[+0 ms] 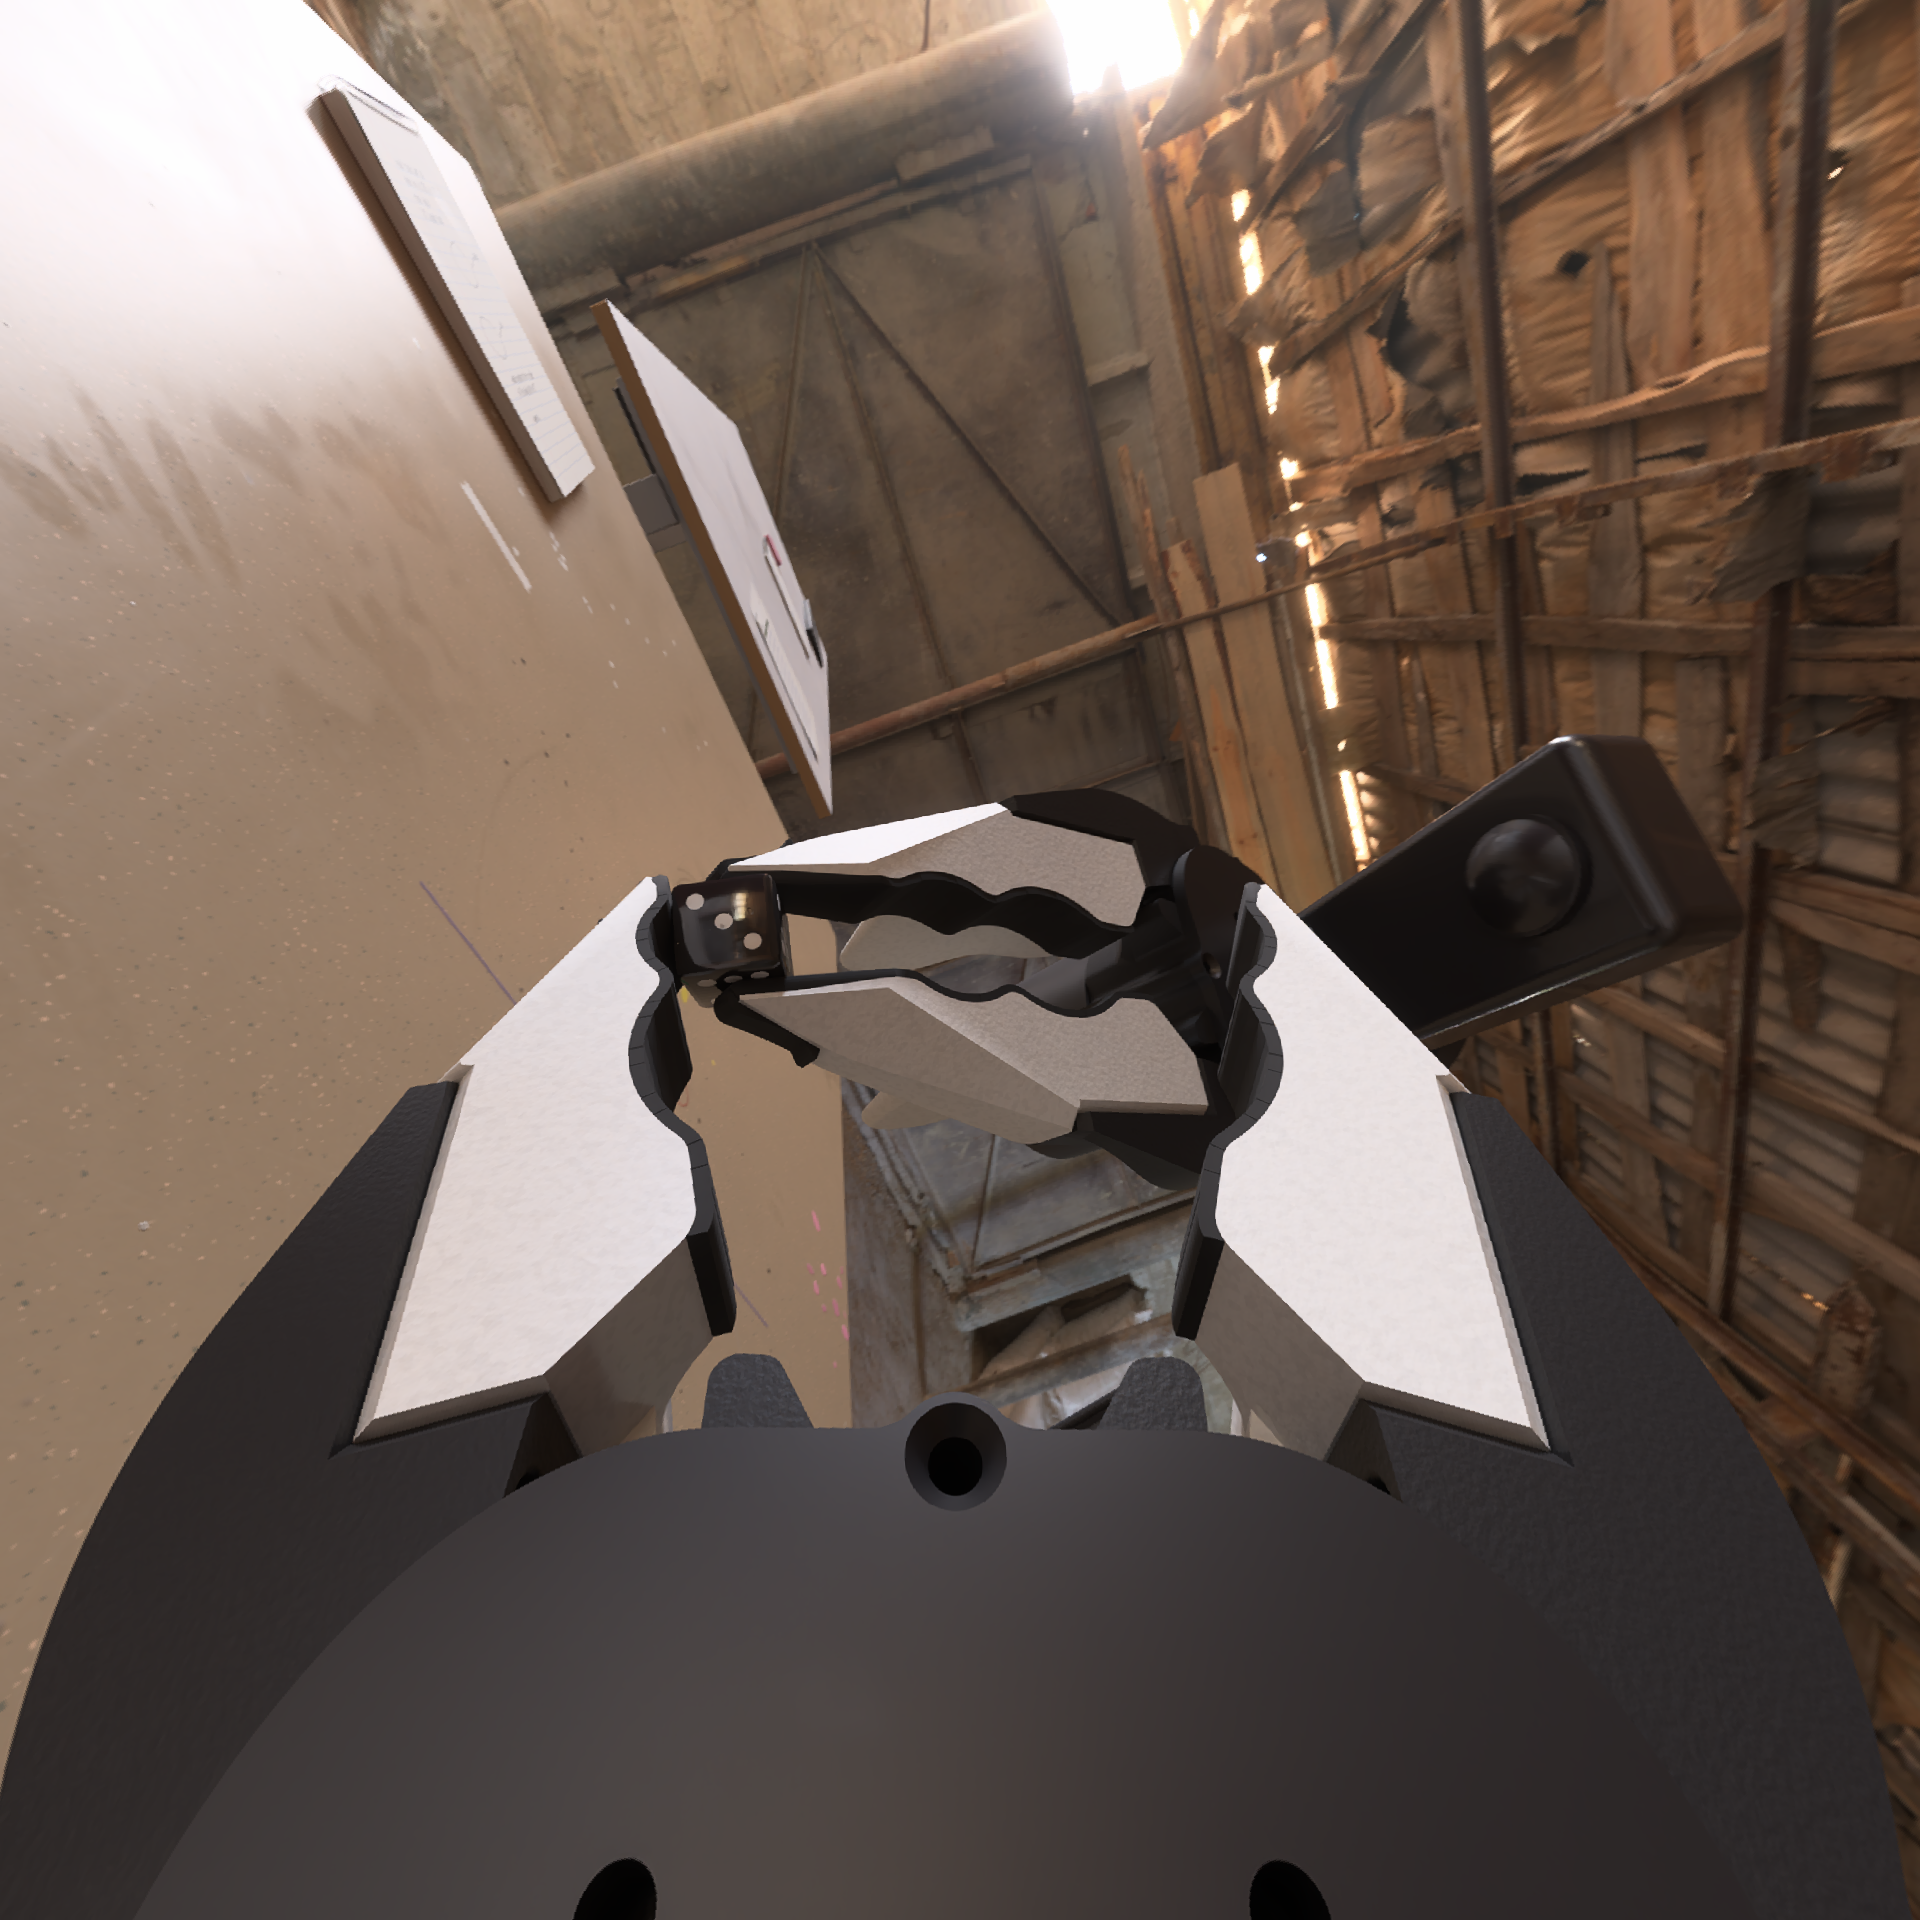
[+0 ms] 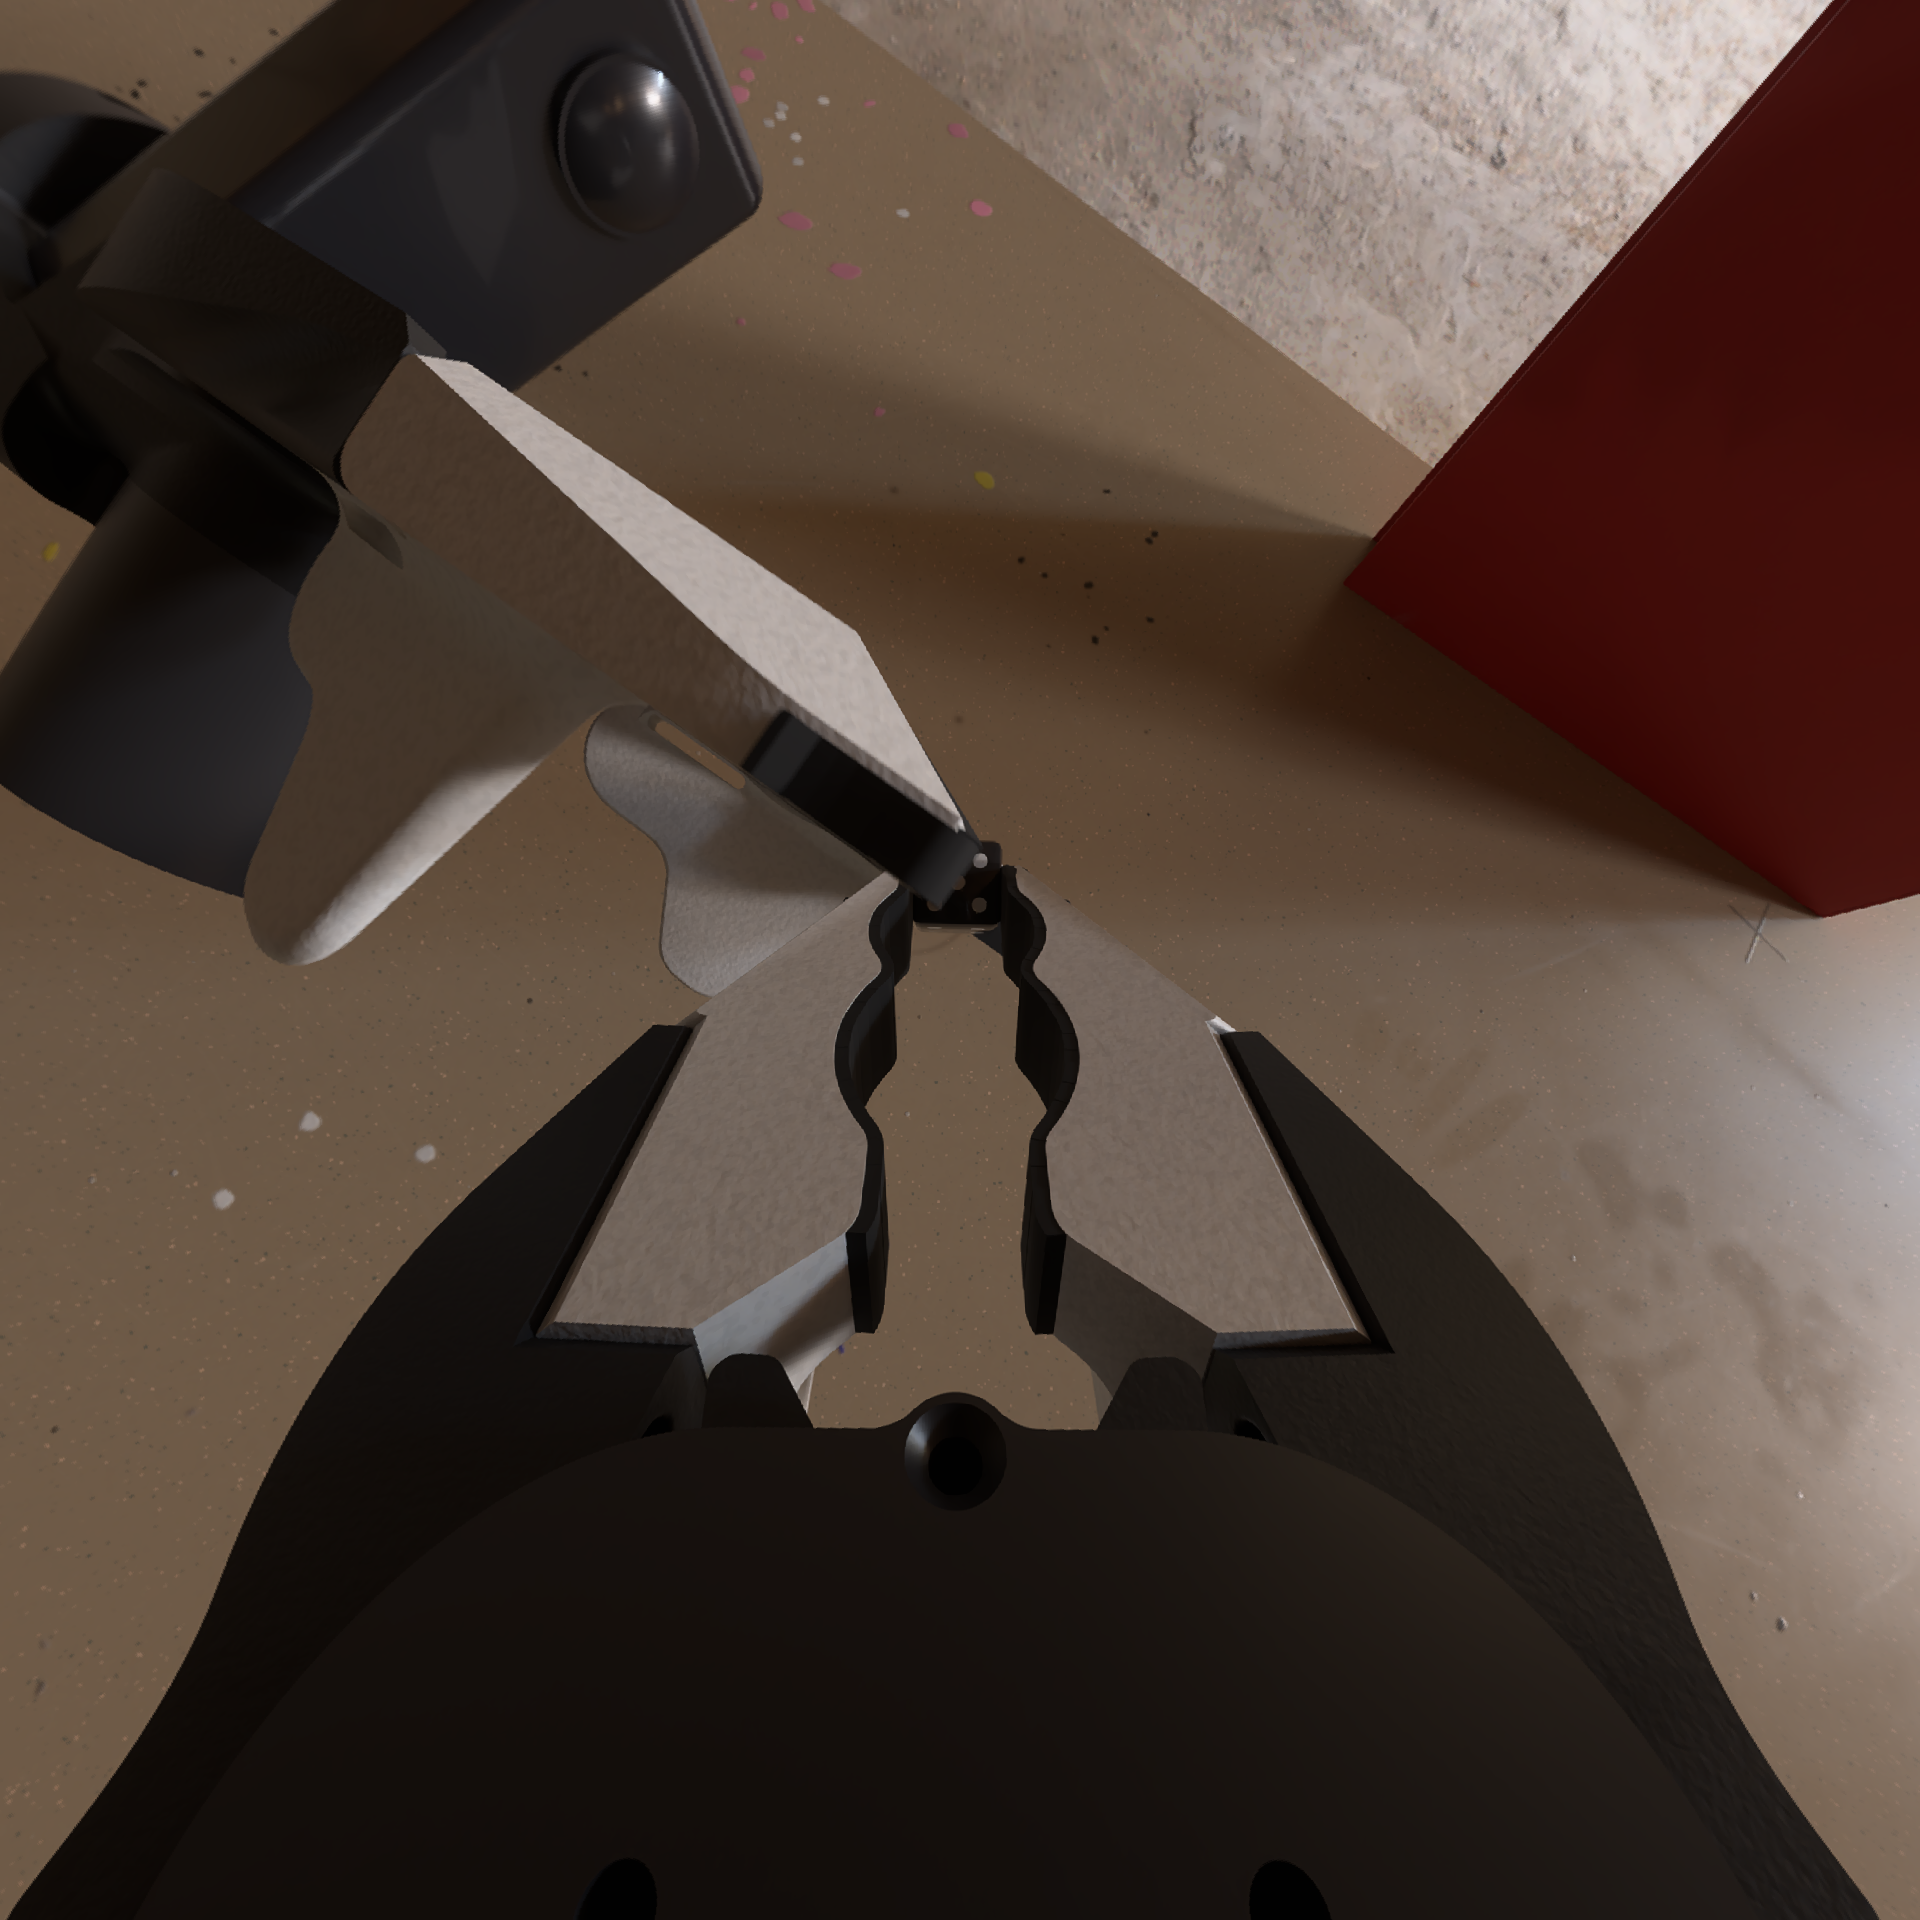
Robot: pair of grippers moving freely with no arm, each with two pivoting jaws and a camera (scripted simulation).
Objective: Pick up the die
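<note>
Currently the black die (image 2: 961, 896) sits pinched between the right gripper (image 2: 956, 904) tips, above the tan table (image 2: 1299, 1039). Left gripper (image 1: 951, 935) spread wide, one fingertip (image 1: 657, 914) touching the die.

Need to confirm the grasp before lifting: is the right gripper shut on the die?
Shut on it. The right gripper's fingertips pinch the die from both sides; the left gripper stands open around them.

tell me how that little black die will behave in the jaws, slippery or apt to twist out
The die looks hard and stiff, so it should not squash. Its glossy faces suggest it may be slippery. The right gripper holds it only at the very tips, so being so small it could probably twist or pop out if nudged.
</note>
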